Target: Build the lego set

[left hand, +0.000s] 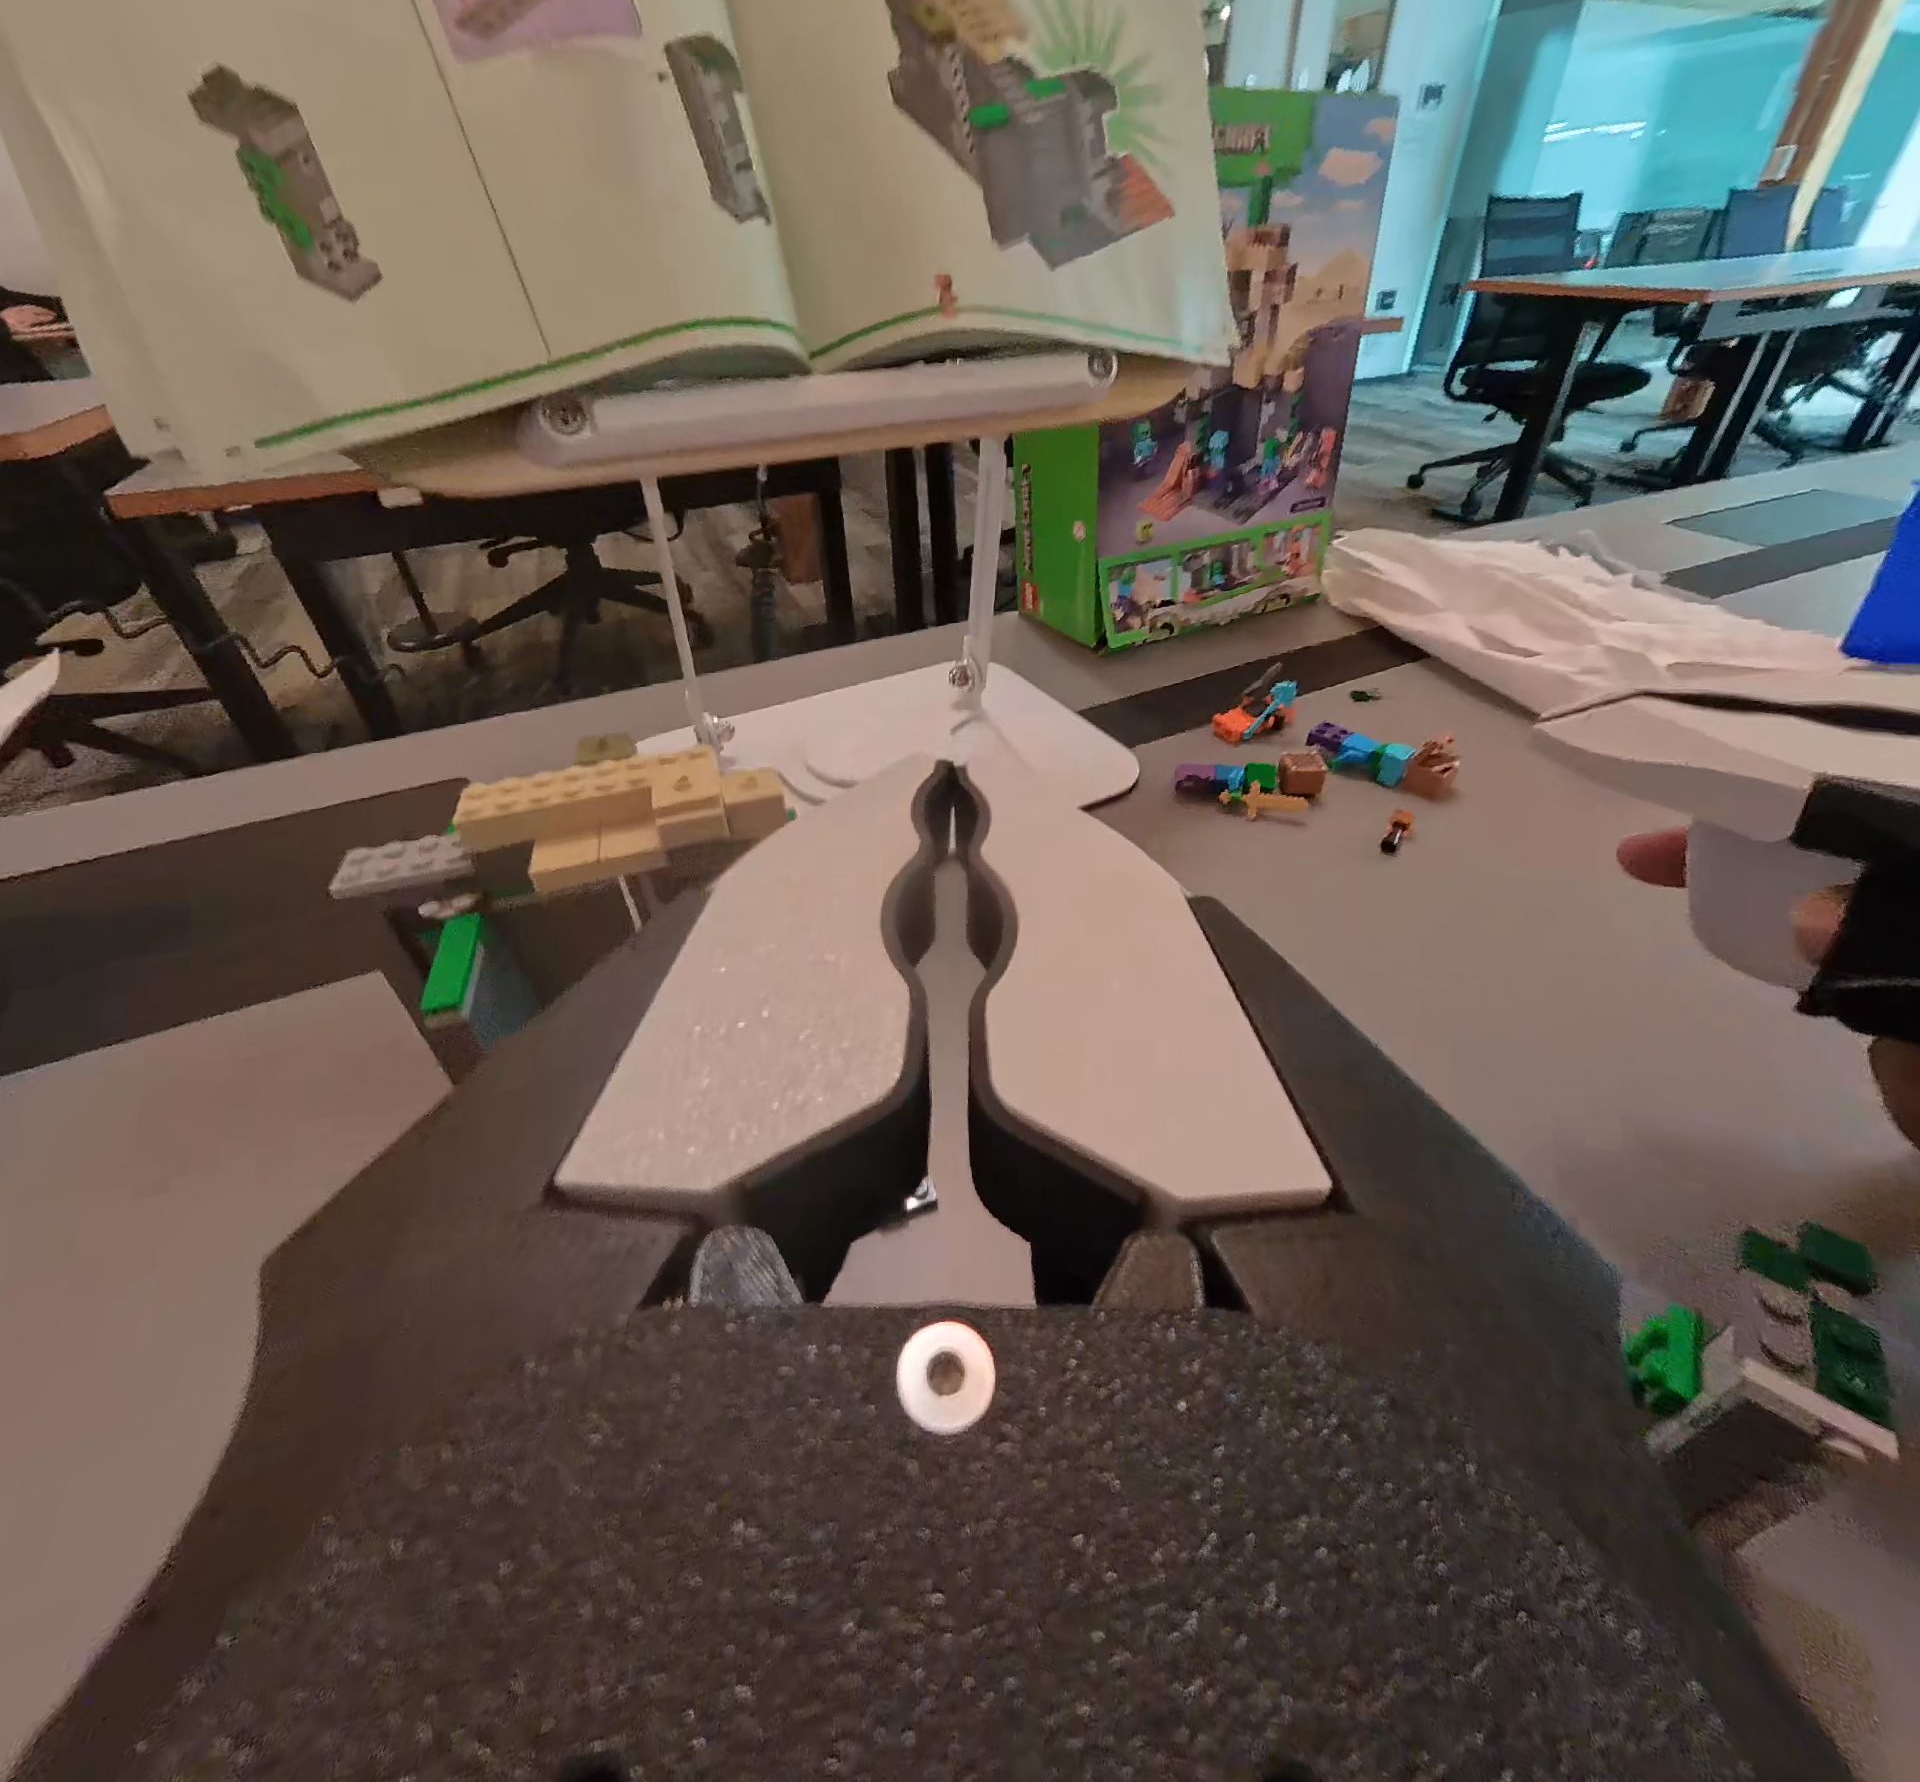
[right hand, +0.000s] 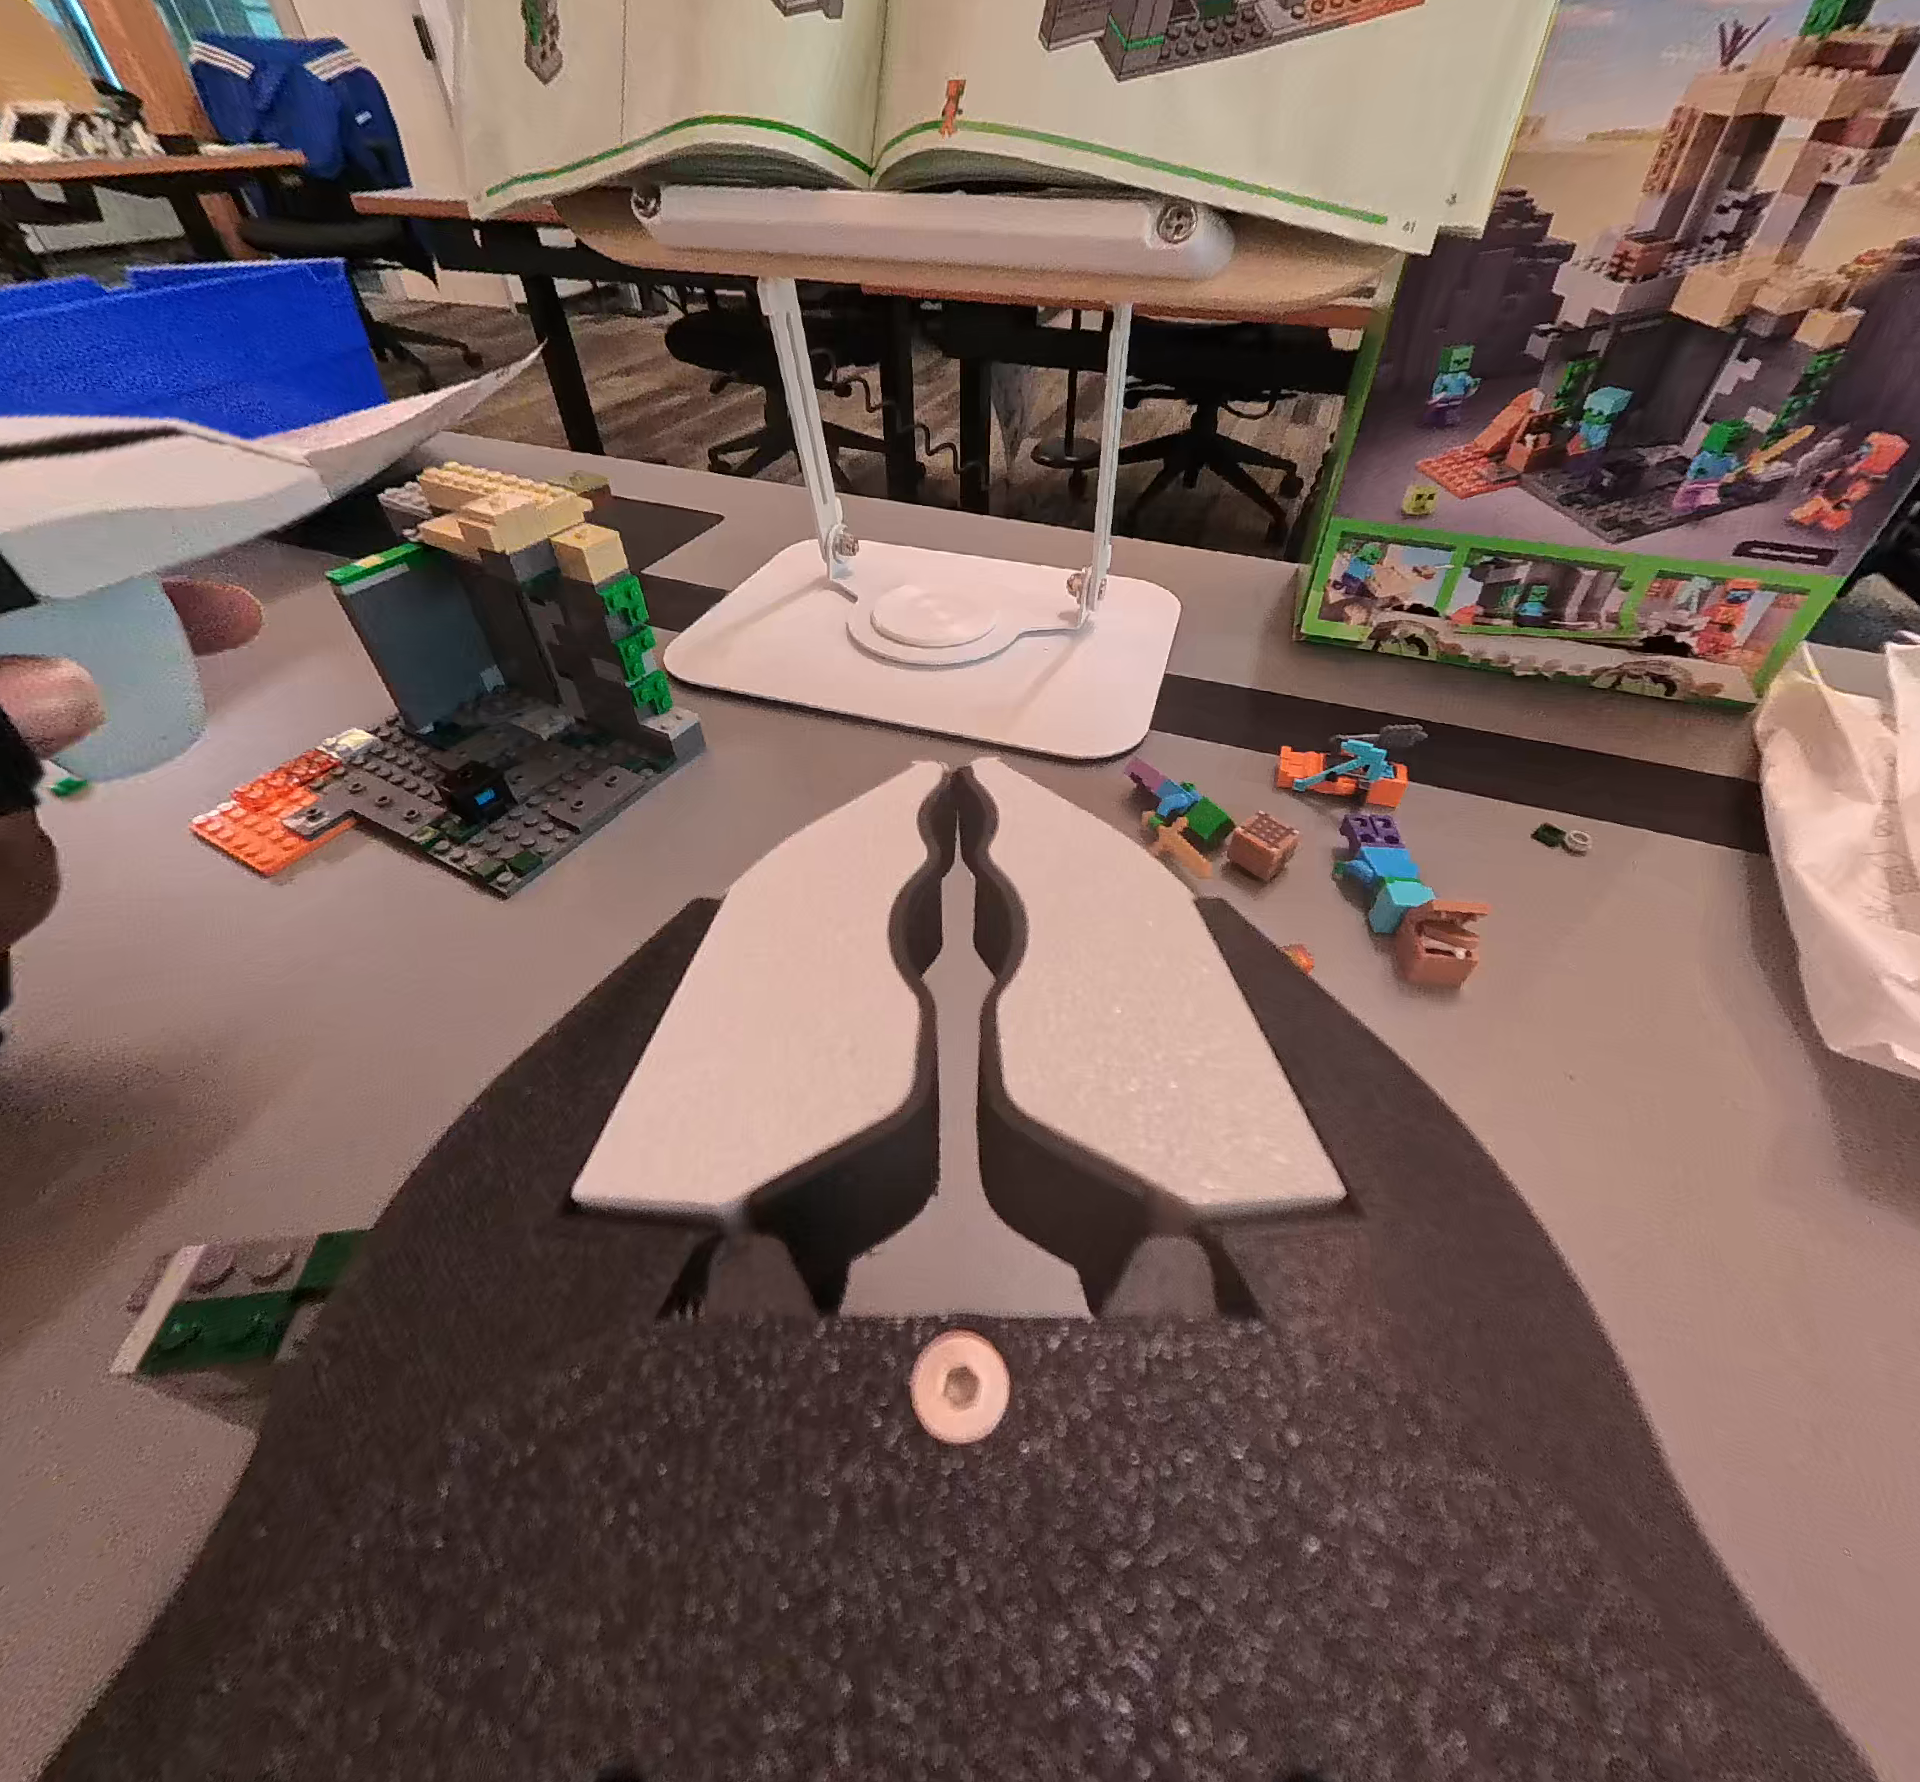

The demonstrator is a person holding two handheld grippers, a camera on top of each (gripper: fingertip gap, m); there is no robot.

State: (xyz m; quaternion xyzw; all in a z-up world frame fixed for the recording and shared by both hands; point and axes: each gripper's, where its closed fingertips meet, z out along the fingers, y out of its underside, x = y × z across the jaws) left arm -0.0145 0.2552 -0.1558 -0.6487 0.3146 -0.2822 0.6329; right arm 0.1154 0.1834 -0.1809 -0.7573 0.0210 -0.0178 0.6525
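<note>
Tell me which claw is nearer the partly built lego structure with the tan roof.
Left. The left claw hovers just right of the lego structure; the right claw sits farther right, toward the minifigures.

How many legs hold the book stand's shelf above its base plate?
2: left leg and right leg, each rising from the white base plate to the shelf. Both show fully, none seems hidden.

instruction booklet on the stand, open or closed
Open. The instruction booklet is spread on the white stand, with two facing pages of build diagrams either side of a centre fold.
</note>
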